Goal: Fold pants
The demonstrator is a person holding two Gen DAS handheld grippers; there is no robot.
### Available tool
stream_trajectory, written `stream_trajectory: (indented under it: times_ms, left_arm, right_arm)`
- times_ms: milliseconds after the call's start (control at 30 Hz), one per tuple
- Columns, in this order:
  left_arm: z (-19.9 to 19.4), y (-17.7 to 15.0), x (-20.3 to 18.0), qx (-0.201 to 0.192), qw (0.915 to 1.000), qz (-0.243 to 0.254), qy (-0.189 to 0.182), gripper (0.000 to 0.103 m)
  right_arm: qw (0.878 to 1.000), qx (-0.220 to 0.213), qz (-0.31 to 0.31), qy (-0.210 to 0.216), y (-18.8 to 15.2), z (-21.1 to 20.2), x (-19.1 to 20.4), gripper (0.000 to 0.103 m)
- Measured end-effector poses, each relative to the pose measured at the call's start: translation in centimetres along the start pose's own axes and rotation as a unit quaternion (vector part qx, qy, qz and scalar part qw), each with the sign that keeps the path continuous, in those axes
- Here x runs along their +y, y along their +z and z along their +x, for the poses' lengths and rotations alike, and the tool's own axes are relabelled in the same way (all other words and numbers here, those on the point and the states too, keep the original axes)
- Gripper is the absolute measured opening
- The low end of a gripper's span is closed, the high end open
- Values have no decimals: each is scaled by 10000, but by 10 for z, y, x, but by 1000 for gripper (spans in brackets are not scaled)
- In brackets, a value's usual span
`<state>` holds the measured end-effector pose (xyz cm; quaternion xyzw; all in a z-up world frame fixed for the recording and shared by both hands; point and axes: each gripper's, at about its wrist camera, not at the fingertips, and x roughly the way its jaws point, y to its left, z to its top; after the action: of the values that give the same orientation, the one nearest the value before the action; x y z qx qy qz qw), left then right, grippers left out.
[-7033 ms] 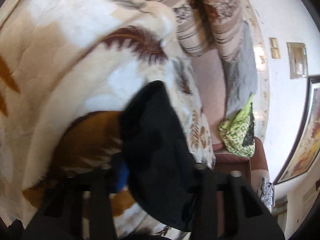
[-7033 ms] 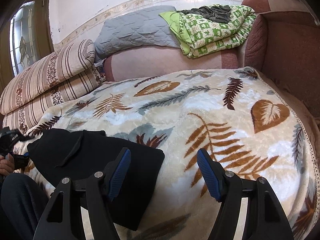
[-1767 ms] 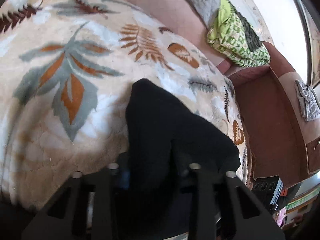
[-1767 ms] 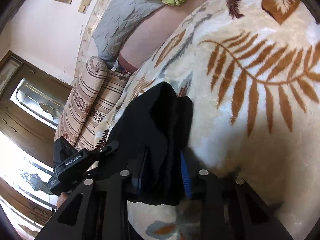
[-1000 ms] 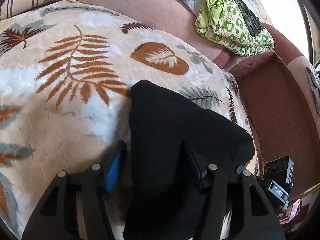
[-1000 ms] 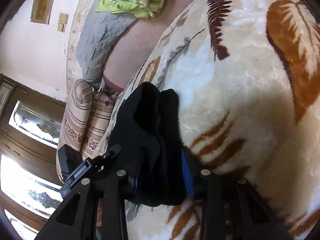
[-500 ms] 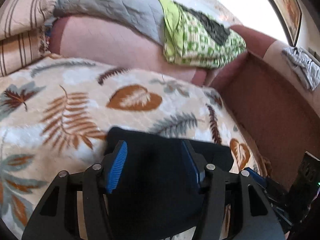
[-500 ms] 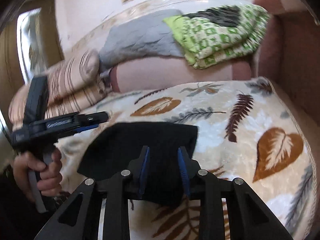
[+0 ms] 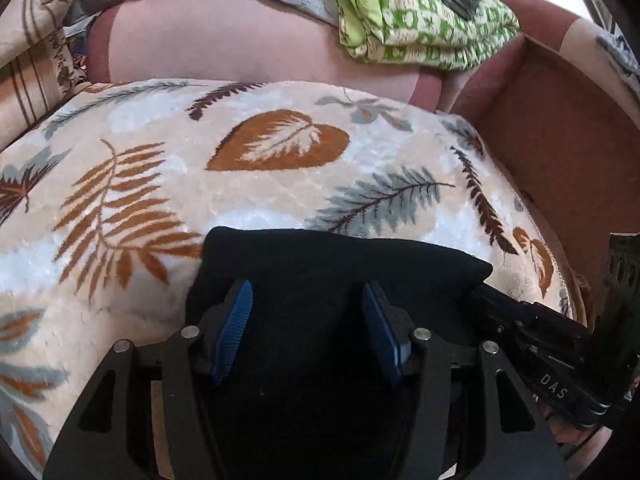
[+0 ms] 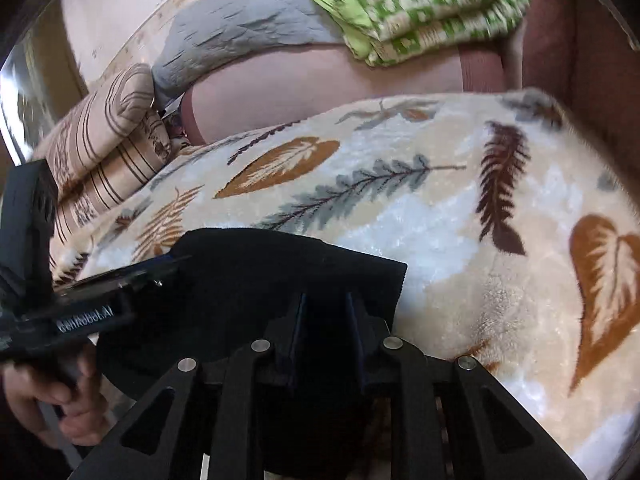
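Leaf blanket: cream plush with brown and grey leaf prints, spread over the seat and carrying everything below
Sofa back: pink-brown, behind the blanket; a grey quilt and a green patterned cloth lie along its top
Striped cushions: stacked at the far left end of the blanket
Pants: black, folded into a compact flat bundle on the near part of the blanket
Left tool: fingers spread apart over the pants, blue pads clear of the cloth on both sides, gripping nothing
Right tool: fingers drawn close together, pinching the near right edge of the pants
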<state>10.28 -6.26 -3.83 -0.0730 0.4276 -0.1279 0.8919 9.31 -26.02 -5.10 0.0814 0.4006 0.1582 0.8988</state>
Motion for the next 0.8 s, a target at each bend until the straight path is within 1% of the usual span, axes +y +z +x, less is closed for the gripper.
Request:
stream_trajectory:
  times_ms: [67,133,167,200,233,267,300,333,400,433,500,600,633,700,733,767,800]
  left_arm:
    - [-4,1,1,39,9999,-34,-105,59]
    - [-14,3,5,-21,9993,-223,-299,59]
    - [-20,5,8,-37,9982,-358,-490,59]
    - [-24,7,10,-83,9972,-437,-605,59]
    - [-29,8,12,-232,9959,-526,-692,59]
    - [-32,11,13,-410,9951,-561,-697,59]
    - [-30,13,14,-435,9948,-577,-711,59]
    - [-23,14,15,-348,9946,-614,-760,59]
    - [7,13,16,146,9960,-604,-645,59]
    - [15,12,16,235,9966,-541,-570,58]
    - [17,12,13,245,9974,-449,-513,59]
    - [15,13,16,278,9965,-515,-603,59]
    - [10,13,15,190,9965,-502,-639,59]
    - [-5,11,18,-102,9955,-599,-729,59]
    - [-16,9,16,-226,9953,-571,-750,59]
    - [-30,6,12,-347,9952,-496,-764,59]
    - [-43,-1,9,-439,9948,-434,-810,59]
  right_arm:
    - [10000,-25,30,71,-2,-3,-1,19]
    - [9999,-101,8,81,-2,-11,0,18]
    - [9997,-217,-45,85,-2,-19,2,21]
    - [9991,-382,-109,114,0,-27,4,21]
    - [9977,-644,-166,94,2,-35,7,21]
    - [9964,-821,-204,92,7,-38,8,21]
    - [9961,-857,-205,106,10,-35,8,21]
    - [9967,-780,-200,49,13,-28,8,21]
    - [9991,-278,-222,-244,12,3,4,20]
    - [9997,-64,-70,-216,12,16,-3,19]
    - [9998,-8,178,17,16,19,-13,20]
    - [9998,-71,1,-164,13,19,-7,19]
    - [9996,-104,-76,-239,12,17,-3,19]
    - [9990,-333,-126,-257,11,4,-1,21]
    - [9982,-447,-168,-349,8,-10,3,22]
    - [9974,-533,-205,-431,4,-22,6,27]
    - [9968,-633,-258,-409,0,-33,10,27]
